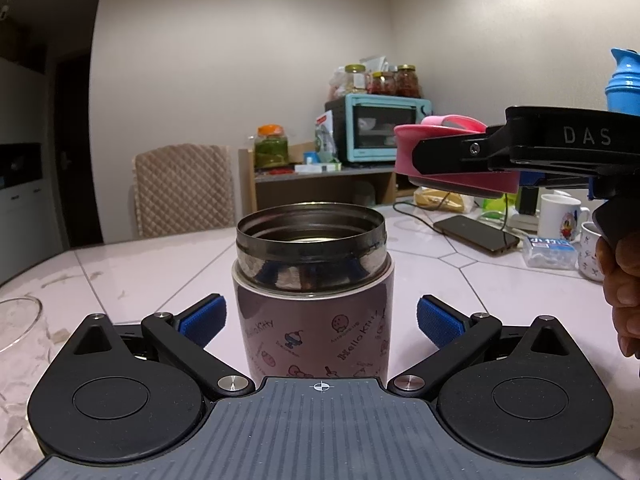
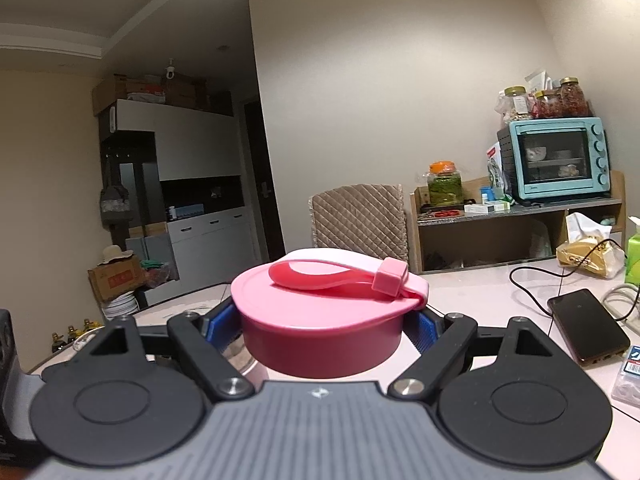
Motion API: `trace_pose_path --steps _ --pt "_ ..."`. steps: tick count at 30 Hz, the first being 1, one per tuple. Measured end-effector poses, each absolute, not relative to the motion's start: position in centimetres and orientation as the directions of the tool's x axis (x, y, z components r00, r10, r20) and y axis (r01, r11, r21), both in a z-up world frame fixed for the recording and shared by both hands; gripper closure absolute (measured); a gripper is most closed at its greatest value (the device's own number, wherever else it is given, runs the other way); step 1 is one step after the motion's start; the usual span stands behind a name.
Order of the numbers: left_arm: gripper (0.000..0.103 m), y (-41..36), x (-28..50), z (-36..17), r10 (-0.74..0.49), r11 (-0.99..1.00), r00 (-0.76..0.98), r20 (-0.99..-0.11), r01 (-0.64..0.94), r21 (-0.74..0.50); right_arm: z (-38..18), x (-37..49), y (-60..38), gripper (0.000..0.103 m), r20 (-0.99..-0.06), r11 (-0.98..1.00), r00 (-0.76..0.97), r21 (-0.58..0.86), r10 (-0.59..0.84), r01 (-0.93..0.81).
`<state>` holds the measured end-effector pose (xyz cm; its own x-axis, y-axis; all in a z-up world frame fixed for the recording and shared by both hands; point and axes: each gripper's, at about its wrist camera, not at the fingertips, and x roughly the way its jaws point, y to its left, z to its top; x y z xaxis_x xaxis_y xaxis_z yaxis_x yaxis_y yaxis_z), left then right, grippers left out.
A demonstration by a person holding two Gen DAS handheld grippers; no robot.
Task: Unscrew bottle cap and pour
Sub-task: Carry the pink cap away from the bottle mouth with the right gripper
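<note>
Pink cap (image 2: 324,316) off, steel-rimmed bottle (image 1: 314,280) open

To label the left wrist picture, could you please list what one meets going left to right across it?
Clear glass → quilted chair → open flask → pink lid held in the right gripper → phone → white mug → hand.

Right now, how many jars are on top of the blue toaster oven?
3 jars on the toaster oven: pale one left, red one middle, tall red one right. Bags behind may hide more.
</note>
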<state>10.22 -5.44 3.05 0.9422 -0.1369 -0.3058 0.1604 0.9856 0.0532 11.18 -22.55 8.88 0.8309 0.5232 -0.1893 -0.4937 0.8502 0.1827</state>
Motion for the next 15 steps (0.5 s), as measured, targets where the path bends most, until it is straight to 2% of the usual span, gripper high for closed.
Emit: trace_pose_path --steps 15 --pt "0.0 -5.64 10.15 3.08 -0.149 0.984 0.939 -0.311 0.172 0.049 8.43 10.75 -22.65 0.018 -0.203 0.862 0.84 0.192 0.503 -0.47"
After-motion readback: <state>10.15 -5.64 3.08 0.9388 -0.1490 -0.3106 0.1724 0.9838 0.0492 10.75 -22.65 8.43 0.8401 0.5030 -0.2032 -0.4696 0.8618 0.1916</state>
